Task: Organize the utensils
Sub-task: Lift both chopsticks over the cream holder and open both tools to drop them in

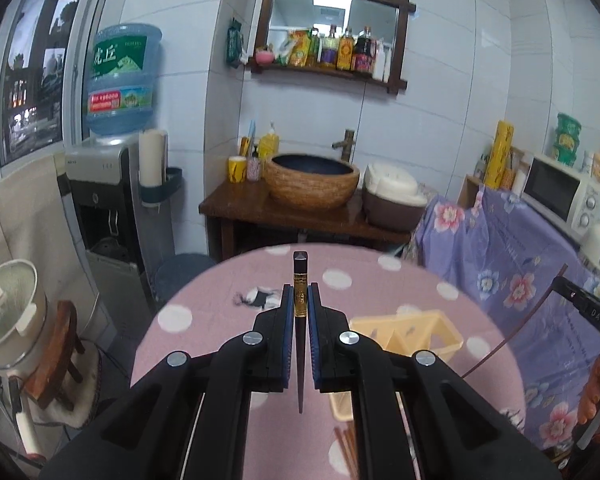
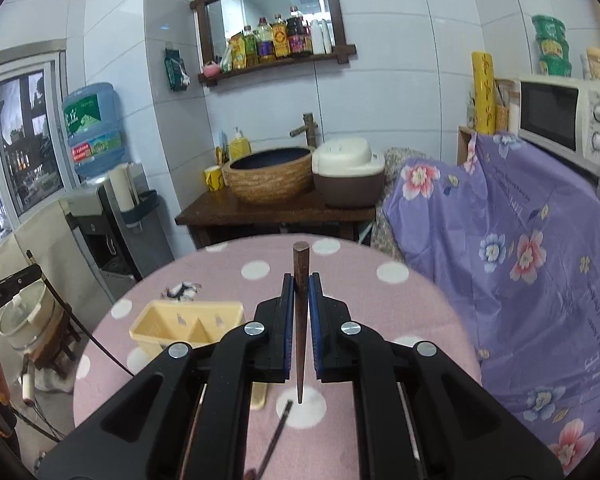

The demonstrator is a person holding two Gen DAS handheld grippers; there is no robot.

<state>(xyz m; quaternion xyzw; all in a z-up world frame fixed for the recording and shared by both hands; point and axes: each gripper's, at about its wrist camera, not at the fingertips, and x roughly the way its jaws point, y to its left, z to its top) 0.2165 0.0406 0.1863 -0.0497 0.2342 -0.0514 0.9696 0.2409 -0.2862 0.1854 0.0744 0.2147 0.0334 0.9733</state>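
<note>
I hold one chopstick in each pair of tongs, both lifted clear of the pink dotted surface [image 2: 412,320]. My left tongs [image 1: 300,312] are pinched narrow on a dark chopstick [image 1: 300,276] with a gold band, thick end pointing ahead and the thin tip hanging back between the arms. My right tongs [image 2: 300,304] are pinched just as narrow on a brown wooden chopstick [image 2: 299,280], which sits the same way. I judge this to be the carry step: both sticks are picked up and still have to go into the yellow holder [image 2: 188,322]. That holder stands on the surface below and to the left of my right tongs, and below and to the right of my left tongs, so it lies between the two. The next move calls for bringing each stick over an open compartment, tipping it toward upright and only then letting go; the openings look narrow, so I would go one hand at a time. More loose chopsticks [image 1: 348,448] lie on the surface under my left tongs, and another dark stick [image 2: 276,436] lies under my right. My two hands are close across the holder and could knock together. Beyond the surface stand a basin [image 2: 268,176], a rice cooker [image 2: 348,176] and a flowered purple cloth [image 2: 520,248], all well apart.
</note>
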